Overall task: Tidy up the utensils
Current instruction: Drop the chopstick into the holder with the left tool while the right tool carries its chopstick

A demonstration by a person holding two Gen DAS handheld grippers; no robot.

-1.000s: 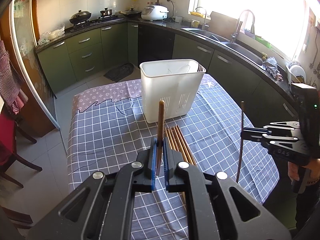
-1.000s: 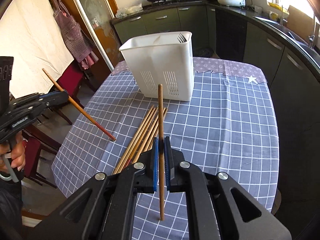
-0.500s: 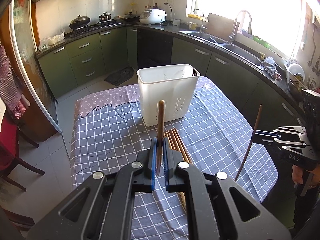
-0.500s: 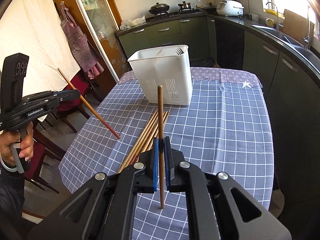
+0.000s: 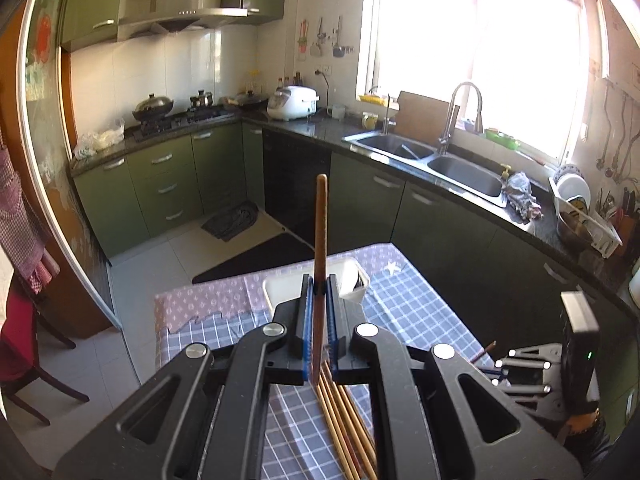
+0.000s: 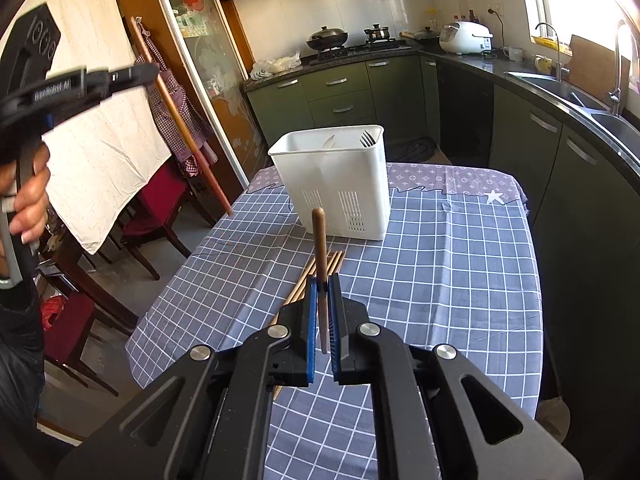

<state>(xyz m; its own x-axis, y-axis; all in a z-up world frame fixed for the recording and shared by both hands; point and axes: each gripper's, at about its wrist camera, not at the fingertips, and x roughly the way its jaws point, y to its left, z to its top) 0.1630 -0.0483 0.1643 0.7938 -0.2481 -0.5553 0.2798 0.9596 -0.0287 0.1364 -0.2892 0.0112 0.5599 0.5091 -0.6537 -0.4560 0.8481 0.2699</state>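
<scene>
**Two chopsticks held above the table**

Above the checked tablecloth (image 6: 440, 264), each gripper is closed on one brown chopstick. The left gripper (image 5: 319, 312) pinches its chopstick (image 5: 320, 232) between the blue pads, and the stick stands almost upright in the left wrist view; from the right wrist view the same stick (image 6: 180, 120) slopes down toward the table edge, high in the air. The right gripper (image 6: 324, 312) clamps the second chopstick (image 6: 319, 248), also nearly upright. A white utensil holder (image 6: 340, 184) stands on the cloth, near the far end of the table, with a fork (image 6: 367, 139) in it. A bundle of loose chopsticks (image 6: 320, 270) lies flat on the cloth just in front of the holder, between it and the right gripper.
</scene>
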